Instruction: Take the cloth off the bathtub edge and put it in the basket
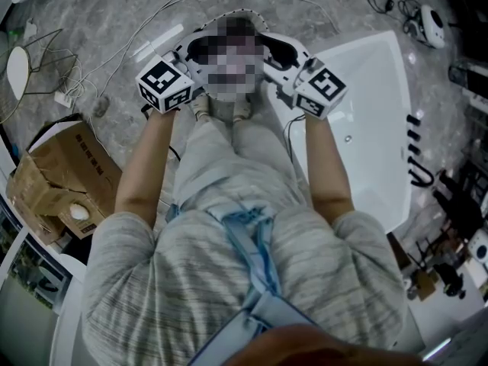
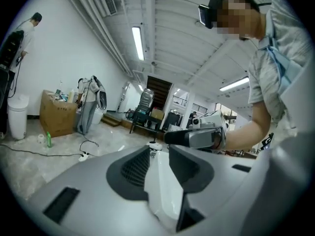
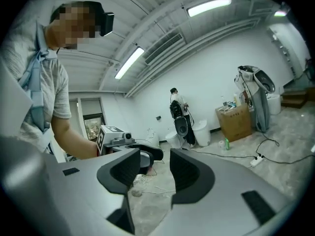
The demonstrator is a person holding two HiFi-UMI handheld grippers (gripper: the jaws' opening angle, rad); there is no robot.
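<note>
- Head view, counted: one white angular bathtub (image 1: 374, 90), one pale basket (image 1: 244, 12) with a hole-dotted rim, one open brown cardboard box (image 1: 69, 170), and one person (image 1: 229, 273) in a grey striped shirt with a gripper in each hand.
- On the left gripper (image 2: 158, 150) the jaws stand a little apart and grasp nothing; only the bathtub's white shows through the narrow gap.
- On the right gripper (image 3: 155, 154) the jaws are released too and stand wider, with grey floor (image 3: 147, 200) showing between the dark pads.
- Both are held up side by side, pointing away from the person and close to level, one on either side of the basket as seen from above. Each gripper view catches the other gripper.
- The basket sits on the floor just ahead of the feet (image 1: 221, 111) and just beside the bathtub's near edge, which runs along the right forearm (image 1: 324, 166).
- I cannot make out the cloth in any view. The basket's inside is covered over, so I cannot tell the cloth's place, direction or long axis.
- Room to move: bare marbled floor lies left of the basket, the bathtub closes off the right, and the cardboard box stands well back on the left.
- A second person (image 3: 176, 100) stands by the far wall, well apart.
</note>
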